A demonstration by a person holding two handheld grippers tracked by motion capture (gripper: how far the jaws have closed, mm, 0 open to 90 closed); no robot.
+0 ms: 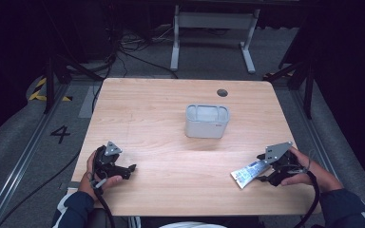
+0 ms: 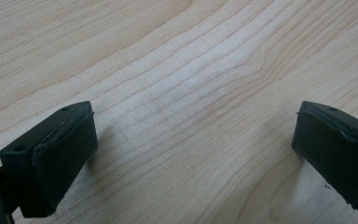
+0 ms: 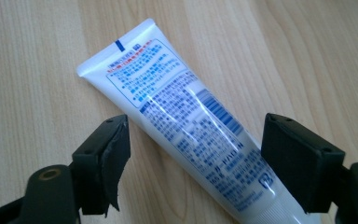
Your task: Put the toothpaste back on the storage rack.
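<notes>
The right gripper's (image 3: 193, 158) jaws stood partly open astride a white tube (image 3: 186, 121), pads not pressing it; the tube lay flat on the tabletop (image 1: 161, 109) at four o'clock. The left gripper's (image 2: 193, 154) jaws gaped wide over bare wood at eight o'clock. A grey bin (image 1: 207, 121) sat mid-table.

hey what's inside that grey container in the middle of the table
From the high view the grey container looks empty: pale inner walls show through its open top. Its near wall covers the bottom, so something lying flat there could not be seen.
</notes>
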